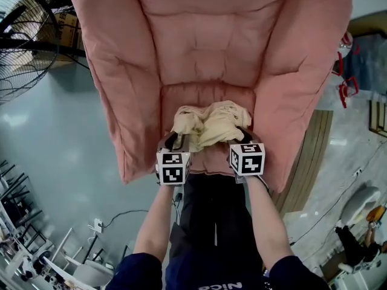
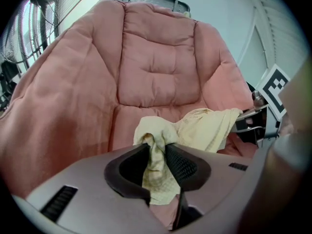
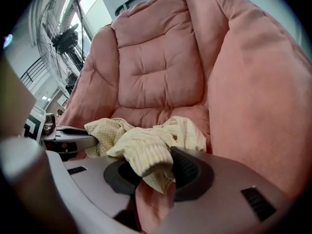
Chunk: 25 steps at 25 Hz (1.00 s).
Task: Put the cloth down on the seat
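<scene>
A big pink chair [image 1: 199, 41] fills the top of the head view. Its seat [image 1: 205, 95] is in the middle of the frame. A pale yellow cloth [image 1: 208, 122] lies in a crumpled heap at the front edge of the seat, just below the middle.

The left gripper [image 1: 172, 144] is at the left end of the cloth. In the left gripper view a thin fold of cloth stands between its two jaws. The jaws are only a little apart, and both sides touch the fold and pinch it.

The right gripper [image 1: 242, 139] is at the right end of the cloth. In the right gripper view its jaws are apart. A thick lump of cloth lies loose over the gap and against one pad.

A fan [image 1: 24, 47] stands at the upper left, on a shiny grey floor [image 1: 66, 150].
</scene>
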### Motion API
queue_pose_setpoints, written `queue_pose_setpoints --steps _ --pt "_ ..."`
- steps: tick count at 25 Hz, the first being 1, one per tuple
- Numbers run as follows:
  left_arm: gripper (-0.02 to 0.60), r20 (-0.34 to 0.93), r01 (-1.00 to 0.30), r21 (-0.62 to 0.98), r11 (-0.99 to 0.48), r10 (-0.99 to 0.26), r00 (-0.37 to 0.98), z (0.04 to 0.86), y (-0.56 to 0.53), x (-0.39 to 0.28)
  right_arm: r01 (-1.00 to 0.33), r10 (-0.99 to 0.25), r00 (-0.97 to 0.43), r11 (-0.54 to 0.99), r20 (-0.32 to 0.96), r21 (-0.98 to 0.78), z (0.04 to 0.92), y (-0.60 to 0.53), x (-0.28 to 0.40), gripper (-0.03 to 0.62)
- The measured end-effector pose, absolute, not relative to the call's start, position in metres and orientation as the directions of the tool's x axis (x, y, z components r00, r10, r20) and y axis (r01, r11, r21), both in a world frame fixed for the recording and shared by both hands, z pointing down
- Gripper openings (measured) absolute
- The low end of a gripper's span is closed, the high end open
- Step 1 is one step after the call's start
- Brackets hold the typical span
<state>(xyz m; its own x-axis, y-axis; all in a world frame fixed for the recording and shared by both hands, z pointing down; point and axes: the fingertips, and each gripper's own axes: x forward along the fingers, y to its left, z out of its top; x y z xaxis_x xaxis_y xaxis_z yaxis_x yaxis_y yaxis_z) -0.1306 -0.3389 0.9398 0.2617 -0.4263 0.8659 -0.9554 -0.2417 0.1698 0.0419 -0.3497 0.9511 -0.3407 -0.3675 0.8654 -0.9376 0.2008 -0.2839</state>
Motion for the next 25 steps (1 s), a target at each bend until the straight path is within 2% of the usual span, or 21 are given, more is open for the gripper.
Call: queue_pose_setpoints --steps 2,4,7,9,16,25 --pt "0.205 0.873 -0.963 0.162 -0.213 -0.423 0.241 0.939 -0.337 -0.134 -0.936 -0.367 -0.341 0.214 0.865 -0.278 0.944 -0.347 0.043 0.166" --pt "0.268 0.88 -0.974 0.129 -0.188 -0.432 0.199 0.937 -0.335 -0.141 -0.933 -0.362 -0.348 0.226 0.865 -0.28 0.935 -0.341 0.043 0.191" --pt "0.268 0.885 -0.978 0.038 -0.207 -0.447 0.129 0.937 -0.338 -0.156 -0.931 -0.372 -0.353 0.229 0.859 -0.283 0.918 -0.332 0.045 0.203" --pt "0.268 0.886 -0.973 0.025 -0.23 -0.446 0.128 0.936 -0.345 -0.16 -0.932 -0.391 -0.354 0.221 0.85 -0.287 0.909 -0.33 0.049 0.204" --pt "0.268 0.884 -0.97 0.085 -0.229 -0.432 0.179 0.903 -0.34 -0.152 -0.925 -0.419 -0.372 0.24 0.829 -0.293 0.867 -0.324 0.059 0.207" --pt "0.268 0.813 -0.958 0.183 -0.219 -0.514 0.273 0.778 -0.338 -0.135 -0.925 -0.515 -0.374 0.264 0.772 -0.272 0.744 -0.336 0.074 0.207"
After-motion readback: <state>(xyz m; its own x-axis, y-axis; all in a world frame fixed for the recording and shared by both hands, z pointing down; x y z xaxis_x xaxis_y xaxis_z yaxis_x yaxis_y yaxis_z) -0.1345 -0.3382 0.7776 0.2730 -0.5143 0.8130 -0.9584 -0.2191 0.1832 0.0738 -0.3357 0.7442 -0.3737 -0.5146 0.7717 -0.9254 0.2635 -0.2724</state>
